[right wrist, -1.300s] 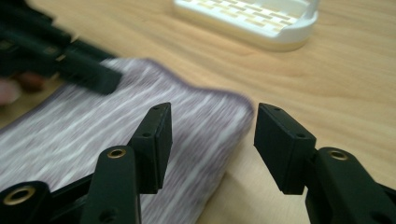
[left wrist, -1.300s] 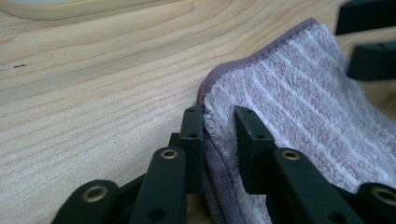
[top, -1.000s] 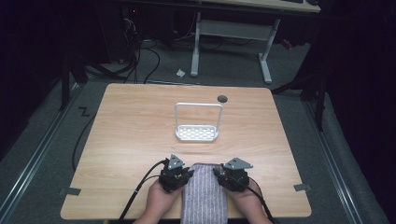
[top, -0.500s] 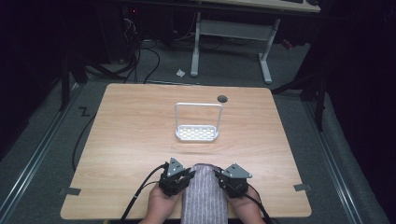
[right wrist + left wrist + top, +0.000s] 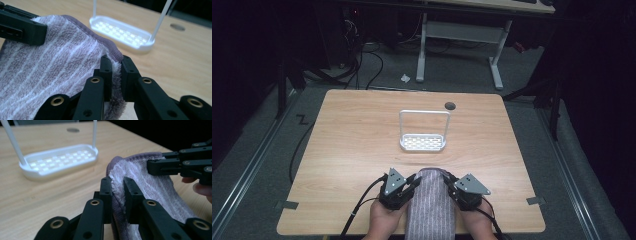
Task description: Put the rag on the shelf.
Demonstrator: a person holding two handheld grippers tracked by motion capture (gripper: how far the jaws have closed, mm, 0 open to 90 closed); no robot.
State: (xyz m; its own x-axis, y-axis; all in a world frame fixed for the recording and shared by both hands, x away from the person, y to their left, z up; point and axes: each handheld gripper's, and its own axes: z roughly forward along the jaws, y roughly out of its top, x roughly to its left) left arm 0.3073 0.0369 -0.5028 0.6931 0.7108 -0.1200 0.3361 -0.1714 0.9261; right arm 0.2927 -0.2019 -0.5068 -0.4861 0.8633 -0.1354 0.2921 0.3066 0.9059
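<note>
Towel: a purple striped towel (image 5: pixel 430 205) is lying at the bench's near edge, hanging over it (far end lifted).
Left gripper (image 5: pixel 414 182): is pinching the towel's far left corner.
Right gripper (image 5: pixel 448 181): is clamping the far right corner.
Rack: a white rack (image 5: pixel 423 142) is standing farther off, mid-bench.
Bench (image 5: pixel 352 145): is carrying both.

A light wooden table (image 5: pixel 352 150) carries a white rack (image 5: pixel 423 142) with a perforated base and a tall hoop handle (standing near the middle). Just behind the rack sits a dark round hole (image 5: pixel 450 105). In front of it, a striped purple towel (image 5: pixel 430 205) overhangs the near edge.
</note>
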